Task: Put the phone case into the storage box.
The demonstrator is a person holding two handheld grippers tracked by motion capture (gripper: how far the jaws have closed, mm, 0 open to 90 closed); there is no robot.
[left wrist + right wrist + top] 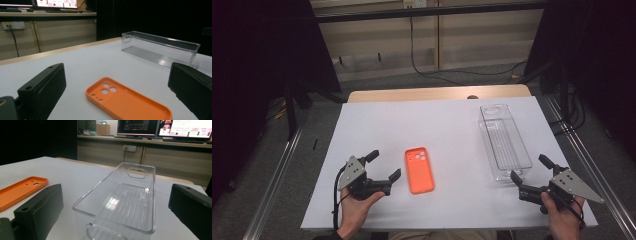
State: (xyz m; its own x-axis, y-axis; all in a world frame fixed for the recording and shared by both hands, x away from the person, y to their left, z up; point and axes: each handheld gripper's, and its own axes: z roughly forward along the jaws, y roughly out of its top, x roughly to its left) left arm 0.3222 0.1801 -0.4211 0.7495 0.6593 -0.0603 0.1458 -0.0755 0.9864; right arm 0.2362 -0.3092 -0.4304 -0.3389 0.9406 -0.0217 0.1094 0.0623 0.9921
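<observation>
Here the orange case (pixel 419 170) lies flat, inner side up, on the white sheet (pixel 442 125), near the table's front edge. The left gripper (pixel 386 166) rests just beside it, jaws spread and empty. To the case's right stands a clear bin (pixel 504 141), lengthwise; the right gripper (pixel 530 168) sits at its near end, jaws likewise spread, holding nothing.

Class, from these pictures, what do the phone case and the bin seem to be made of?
Phone case: probably soft silicone or rubbery plastic; orange, matte, even in colour with rounded edges and no sharp glare.
Bin: likely hard clear plastic such as acrylic; see-through, glossy, with bright reflections and moulded ribs on its floor.
</observation>
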